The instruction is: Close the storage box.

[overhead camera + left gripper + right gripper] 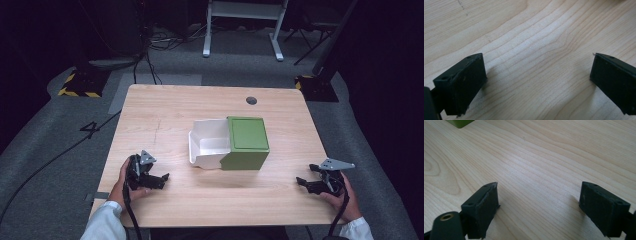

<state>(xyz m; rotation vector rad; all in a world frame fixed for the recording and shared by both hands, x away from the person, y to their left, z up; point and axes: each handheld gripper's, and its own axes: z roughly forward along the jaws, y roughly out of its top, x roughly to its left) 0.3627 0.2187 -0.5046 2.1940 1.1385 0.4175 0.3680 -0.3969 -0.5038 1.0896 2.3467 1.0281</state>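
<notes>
A green box (pixel 247 142) stands in the middle of the wooden table (pixel 165 107), with a white drawer (pixel 209 145) pulled out of its left side. The drawer looks empty. My left gripper (pixel 162 181) rests low on the table near the front left, held by a hand, well apart from the box. Its jaws stand wide apart over bare wood (pixel 536 75), nothing between them. My right gripper (pixel 303 184) rests near the front right edge, also open over bare wood (pixel 539 197). A corner of the green box (pixel 460 122) shows at the top left of the right gripper view.
A round cable hole (pixel 251 100) sits in the table's far edge. Beyond the table are grey carpet, black cables (pixel 145 55) and the white legs of a frame (pixel 240 30). Black-and-yellow marked bases (pixel 82 82) stand at the far corners.
</notes>
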